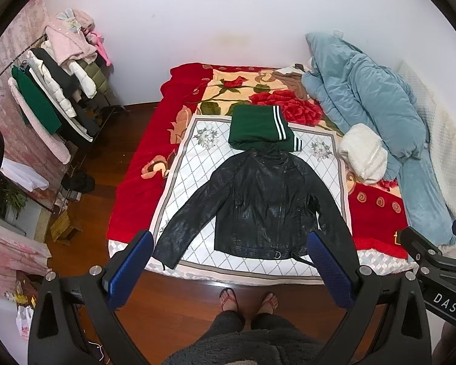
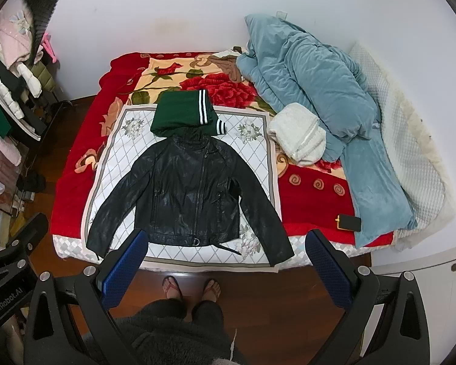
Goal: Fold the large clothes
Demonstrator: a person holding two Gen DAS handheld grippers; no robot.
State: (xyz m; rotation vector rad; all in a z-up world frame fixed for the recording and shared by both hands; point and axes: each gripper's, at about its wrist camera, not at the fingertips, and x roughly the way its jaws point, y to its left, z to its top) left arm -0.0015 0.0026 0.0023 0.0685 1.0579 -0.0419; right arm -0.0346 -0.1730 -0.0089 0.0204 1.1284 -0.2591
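Note:
A black leather jacket [image 1: 258, 203] lies flat and front up on a white diamond-patterned cloth [image 1: 185, 170] on the bed, sleeves spread out to both sides. It also shows in the right wrist view [image 2: 188, 194]. A folded green garment with white stripes [image 1: 258, 127] lies just beyond its collar, also in the right wrist view [image 2: 182, 115]. My left gripper [image 1: 229, 243] is open and empty, held above the floor in front of the jacket's hem. My right gripper [image 2: 226, 241] is open and empty, level with it.
A blue quilt [image 2: 313, 79] and a white folded garment [image 2: 298, 133] lie on the bed's right side. A phone [image 2: 348, 222] lies on the red blanket [image 2: 76, 164]. A clothes rack [image 1: 54, 91] stands at left. My feet [image 1: 247, 299] are on the wooden floor.

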